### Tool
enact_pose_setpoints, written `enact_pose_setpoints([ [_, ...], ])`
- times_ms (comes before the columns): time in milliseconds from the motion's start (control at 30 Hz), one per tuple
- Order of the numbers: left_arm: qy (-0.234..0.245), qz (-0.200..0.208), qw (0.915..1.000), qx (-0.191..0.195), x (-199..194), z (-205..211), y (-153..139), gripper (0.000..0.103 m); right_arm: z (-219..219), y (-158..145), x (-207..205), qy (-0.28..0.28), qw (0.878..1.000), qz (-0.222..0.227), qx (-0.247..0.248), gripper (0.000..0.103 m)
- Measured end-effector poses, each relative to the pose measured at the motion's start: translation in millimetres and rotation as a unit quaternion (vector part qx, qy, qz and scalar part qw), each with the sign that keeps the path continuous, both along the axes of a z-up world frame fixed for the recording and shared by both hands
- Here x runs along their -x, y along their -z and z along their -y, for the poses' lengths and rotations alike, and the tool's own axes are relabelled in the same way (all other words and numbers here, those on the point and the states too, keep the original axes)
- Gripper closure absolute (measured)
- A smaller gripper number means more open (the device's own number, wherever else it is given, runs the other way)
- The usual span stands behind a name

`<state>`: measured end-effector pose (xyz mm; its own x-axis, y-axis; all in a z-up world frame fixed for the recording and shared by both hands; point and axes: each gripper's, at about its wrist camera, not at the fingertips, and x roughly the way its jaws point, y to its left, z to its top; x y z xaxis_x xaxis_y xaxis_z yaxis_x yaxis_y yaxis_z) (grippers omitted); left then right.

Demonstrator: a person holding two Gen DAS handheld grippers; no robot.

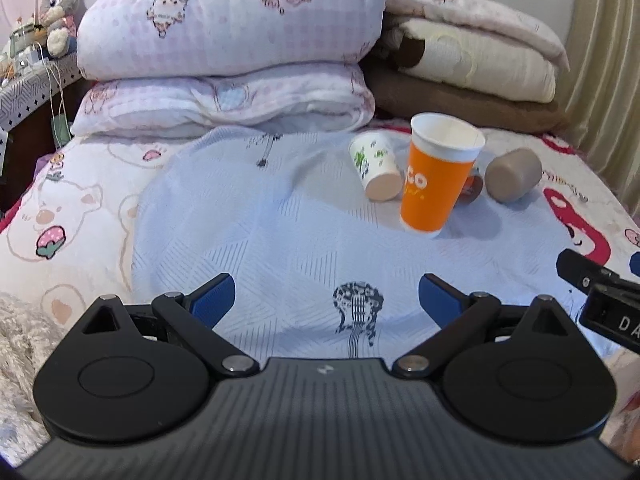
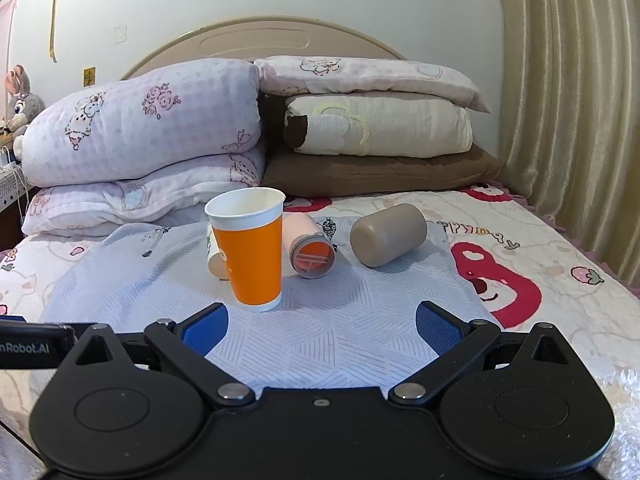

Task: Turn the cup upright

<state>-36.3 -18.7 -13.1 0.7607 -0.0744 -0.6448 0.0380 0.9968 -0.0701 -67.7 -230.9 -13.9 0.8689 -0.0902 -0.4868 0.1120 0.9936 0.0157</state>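
An orange paper cup [image 1: 434, 184] [image 2: 250, 252] stands upright, mouth up, on a pale blue cloth [image 1: 300, 240] [image 2: 340, 312] on the bed. A white cup with green print [image 1: 374, 166] [image 2: 214, 258] lies on its side behind it. A pink cup with an orange base [image 2: 310, 250] lies on its side, mostly hidden in the left wrist view [image 1: 474, 186]. A grey-brown cup [image 1: 514, 174] [image 2: 388, 234] lies on its side to the right. My left gripper [image 1: 326, 300] is open and empty, well short of the cups. My right gripper [image 2: 322, 326] is open and empty, just in front of the orange cup.
Folded quilts and pillows [image 1: 224, 40] [image 2: 360, 120] are stacked at the headboard behind the cups. A curtain [image 2: 568, 100] hangs on the right. A plush rabbit [image 1: 58, 8] sits on a side table at the left. The right gripper's body [image 1: 600, 296] shows at the left view's right edge.
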Motion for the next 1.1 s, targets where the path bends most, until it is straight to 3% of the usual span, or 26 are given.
enact_pose_setpoints([
  [367, 0.013, 0.032, 0.9989, -0.031, 7, 11, -4, 0.000, 4, -1, 4, 0.004, 1.000, 0.010, -0.007, 0.001],
  [1100, 0.020, 0.017, 0.9989, -0.037, 4, 15, 0, 0.000, 4, 1, 0, 0.003, 1.000, -0.001, 0.001, 0.001],
])
